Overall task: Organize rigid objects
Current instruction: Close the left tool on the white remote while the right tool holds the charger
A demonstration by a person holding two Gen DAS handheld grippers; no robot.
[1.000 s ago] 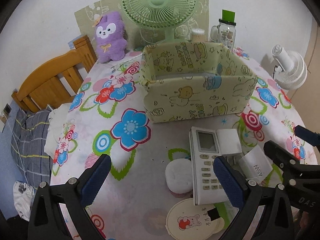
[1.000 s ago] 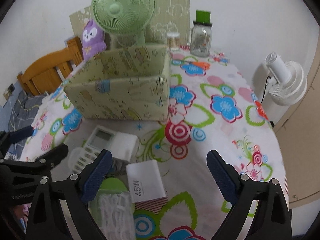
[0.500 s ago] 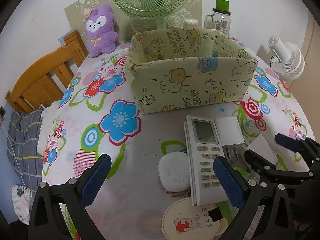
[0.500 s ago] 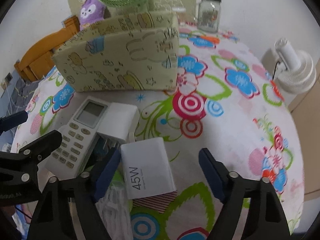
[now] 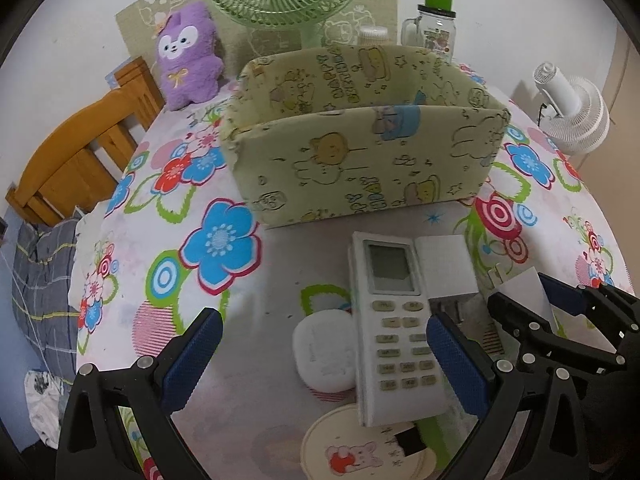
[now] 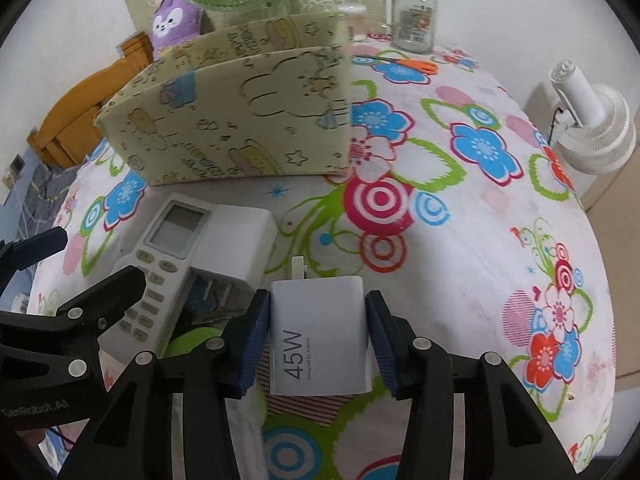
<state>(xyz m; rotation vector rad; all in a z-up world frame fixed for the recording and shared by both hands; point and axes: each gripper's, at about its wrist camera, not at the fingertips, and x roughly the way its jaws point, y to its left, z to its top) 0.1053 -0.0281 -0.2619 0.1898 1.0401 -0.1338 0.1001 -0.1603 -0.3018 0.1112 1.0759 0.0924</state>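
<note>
L tongs (image 5: 320, 354): jaws wide, nothing gripped; I hang them over the round white case (image 5: 325, 356) and AC remote (image 5: 396, 320), staged for a later pick.

Fabric bin (image 5: 360, 168) at 12 o'clock from the pile, open top toward me, so drops should be short, I judge.

R tongs (image 6: 318, 332): jaws have just been closing, pads now pressed on both flat sides of the 45W charger (image 6: 320, 340), prongs pointing to 12, away from the pads. Charger still on the tablecloth (image 6: 460, 240), at 4 o'clock of the white adapter (image 6: 236, 244). Lift next, prob.
</note>
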